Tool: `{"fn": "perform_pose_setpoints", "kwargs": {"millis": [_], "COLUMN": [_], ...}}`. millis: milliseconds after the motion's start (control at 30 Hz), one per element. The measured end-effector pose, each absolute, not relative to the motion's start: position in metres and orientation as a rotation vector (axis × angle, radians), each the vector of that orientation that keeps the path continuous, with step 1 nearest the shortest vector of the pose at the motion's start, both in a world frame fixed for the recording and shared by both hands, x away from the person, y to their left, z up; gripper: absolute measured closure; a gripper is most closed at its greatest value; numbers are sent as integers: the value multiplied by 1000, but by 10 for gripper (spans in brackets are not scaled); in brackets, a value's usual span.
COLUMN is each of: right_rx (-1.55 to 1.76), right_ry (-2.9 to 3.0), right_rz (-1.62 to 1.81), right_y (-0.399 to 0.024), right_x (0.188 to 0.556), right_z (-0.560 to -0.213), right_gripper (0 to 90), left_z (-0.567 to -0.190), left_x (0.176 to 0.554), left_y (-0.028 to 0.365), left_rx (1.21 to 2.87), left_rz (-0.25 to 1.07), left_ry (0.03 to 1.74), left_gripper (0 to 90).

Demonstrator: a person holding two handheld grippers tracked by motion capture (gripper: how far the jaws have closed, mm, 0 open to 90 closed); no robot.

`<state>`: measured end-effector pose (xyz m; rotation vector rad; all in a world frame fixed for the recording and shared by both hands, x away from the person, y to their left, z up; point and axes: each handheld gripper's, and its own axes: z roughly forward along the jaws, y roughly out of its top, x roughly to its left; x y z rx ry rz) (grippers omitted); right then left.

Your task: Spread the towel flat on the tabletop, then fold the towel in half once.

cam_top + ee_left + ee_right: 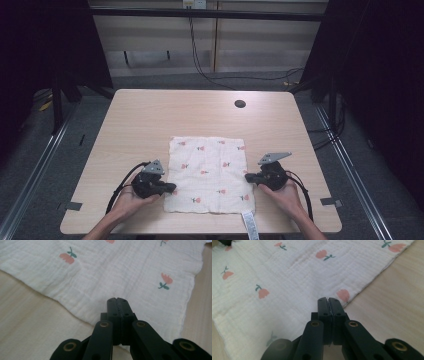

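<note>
Pale wood table (150,120), flowered cloth (207,172), both tongs clenched at its edges, grey floor (45,165)

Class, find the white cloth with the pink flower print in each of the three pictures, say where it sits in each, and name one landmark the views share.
High view: the cloth lies flat at the table's near middle, between the two grippers.
Left gripper view: it spreads across the upper part, beyond the shut jaws.
Right gripper view: it covers the upper left, ahead of the shut jaws.
Shared landmark: the light wooden table.

Bare table (150,115) open beyond cloth (207,172); small hole (240,104) far right; nothing standing.
</note>
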<state>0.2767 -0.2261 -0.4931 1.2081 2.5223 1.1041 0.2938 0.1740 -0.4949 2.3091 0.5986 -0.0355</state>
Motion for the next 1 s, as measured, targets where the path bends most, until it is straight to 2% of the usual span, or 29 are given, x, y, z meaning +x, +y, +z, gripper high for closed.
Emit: {"fn": "perform_pose_setpoints", "kwargs": {"millis": [300,333,367,400,467,600,833,900,1000], "right_rx": [1229,1227,1227,1243,1219,1255,1268,1254,1234], "right_ry": [2544,2543,2543,2506,2490,2446,2391,2378,2366], "right_rz": [1097,1095,1095,1102,1113,1145,1080,1093,1104], "right_y": [-236,-235,-235,-235,-235,-239,-239,-237,-236], "right_x": [254,254,254,254,257,270,304,325,343], "right_z": [-496,-497,-497,-496,-494,-491,-486,-481,-478], "right_gripper": [881,834,834,712,679,623,641,662,694], "left_z": [-493,-493,-493,-492,-487,-484,-484,-487,-486], "left_x": [280,280,280,280,287,302,325,336,343], "left_y": [165,166,166,166,168,172,173,172,171], "left_rx": [2331,2313,2313,2305,2257,2215,2207,2238,2219], "left_rz": [-98,-109,-109,-87,-62,-56,-31,17,22], "left_ry": [574,584,584,599,619,642,699,727,760], "left_gripper": [891,825,701,657,603,605,611,626,620]}}
